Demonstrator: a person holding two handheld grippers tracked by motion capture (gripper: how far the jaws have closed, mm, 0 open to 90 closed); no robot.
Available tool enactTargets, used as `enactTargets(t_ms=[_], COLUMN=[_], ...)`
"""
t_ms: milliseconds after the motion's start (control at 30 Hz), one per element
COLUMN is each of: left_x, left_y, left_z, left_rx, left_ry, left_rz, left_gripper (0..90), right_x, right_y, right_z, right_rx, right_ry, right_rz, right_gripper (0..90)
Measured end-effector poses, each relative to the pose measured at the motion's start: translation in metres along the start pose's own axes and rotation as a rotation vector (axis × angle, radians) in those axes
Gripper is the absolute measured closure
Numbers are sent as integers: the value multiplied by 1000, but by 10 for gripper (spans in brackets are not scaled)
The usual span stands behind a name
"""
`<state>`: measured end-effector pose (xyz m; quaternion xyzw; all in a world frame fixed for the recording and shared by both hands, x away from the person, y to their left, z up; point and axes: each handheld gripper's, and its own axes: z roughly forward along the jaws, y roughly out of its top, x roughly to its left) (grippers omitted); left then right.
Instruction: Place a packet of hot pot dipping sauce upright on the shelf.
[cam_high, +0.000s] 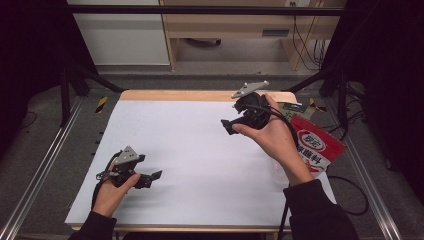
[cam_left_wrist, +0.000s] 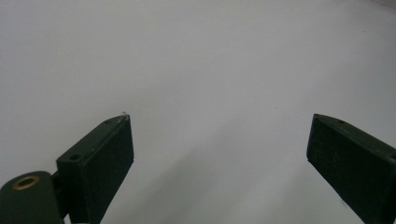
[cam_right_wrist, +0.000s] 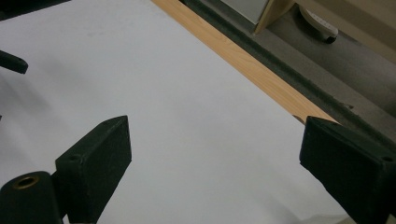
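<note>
While a person holds a gripper in each hand, the left gripper (cam_high: 150, 178) rests low near the tabletop's (cam_high: 200, 150) near edge, fingers (cam_left_wrist: 100, 163) spread open over bare white surface. The right gripper (cam_high: 229, 126) hovers higher, fingers (cam_right_wrist: 98, 158) also open and empty. Behind the right hand lies a red-and-white packet (cam_high: 315, 147), well apart from its fingers.
</note>
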<state>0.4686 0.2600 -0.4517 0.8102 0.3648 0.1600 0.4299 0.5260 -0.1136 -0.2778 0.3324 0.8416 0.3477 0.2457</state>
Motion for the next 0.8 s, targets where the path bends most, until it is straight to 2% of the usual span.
enactTargets(t_ms=[300, 633, 800], left_x=[1, 1, 1], left_y=[0, 0, 0], left_z=[0, -1, -1], left_rx=[-2, -4, -6], left_ry=[5, 9, 10], left_rz=[4, 0, -1], left_gripper=[69, 63, 63], right_x=[15, 30, 35], right_y=[-13, -36, -41], right_z=[20, 41, 50], right_rx=[10, 21, 27], right_ry=[28, 58, 70], right_rz=[10, 37, 35], right_gripper=[91, 81, 78])
